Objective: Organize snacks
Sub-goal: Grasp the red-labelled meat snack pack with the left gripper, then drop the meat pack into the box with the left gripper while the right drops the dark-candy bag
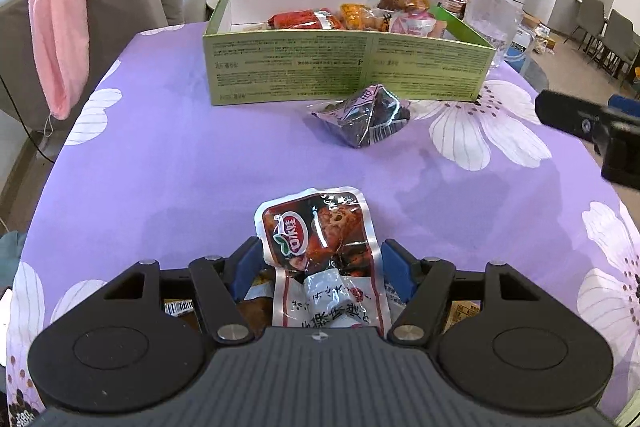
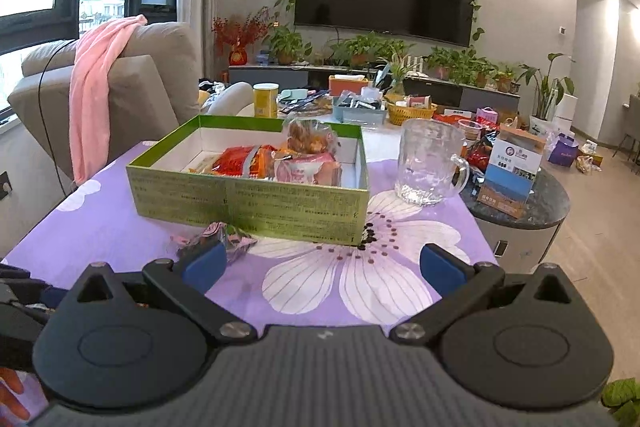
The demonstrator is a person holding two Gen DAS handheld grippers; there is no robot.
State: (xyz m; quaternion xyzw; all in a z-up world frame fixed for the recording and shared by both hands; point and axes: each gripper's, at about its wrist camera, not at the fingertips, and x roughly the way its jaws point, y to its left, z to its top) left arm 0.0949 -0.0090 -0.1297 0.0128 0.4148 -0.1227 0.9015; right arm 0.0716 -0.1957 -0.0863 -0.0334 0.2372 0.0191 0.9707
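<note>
A green cardboard box (image 1: 348, 67) stands at the far side of the purple flowered tablecloth and holds several snack packs (image 1: 312, 19). It also shows in the right wrist view (image 2: 248, 203). A dark purple snack pack (image 1: 366, 115) lies on the cloth just in front of the box, also seen in the right wrist view (image 2: 216, 239). A red-brown snack pack (image 1: 320, 247) lies between the blue pads of my left gripper (image 1: 320, 267); the jaws stand apart on either side of it. My right gripper (image 2: 320, 263) is open and empty above the cloth, right of the purple pack.
A clear glass mug (image 2: 432, 163) stands right of the box. More snack packs lie under my left gripper (image 1: 180, 307). A beige sofa with a pink towel (image 2: 100, 87) is at the left. A cluttered side table (image 2: 520, 195) is at the right.
</note>
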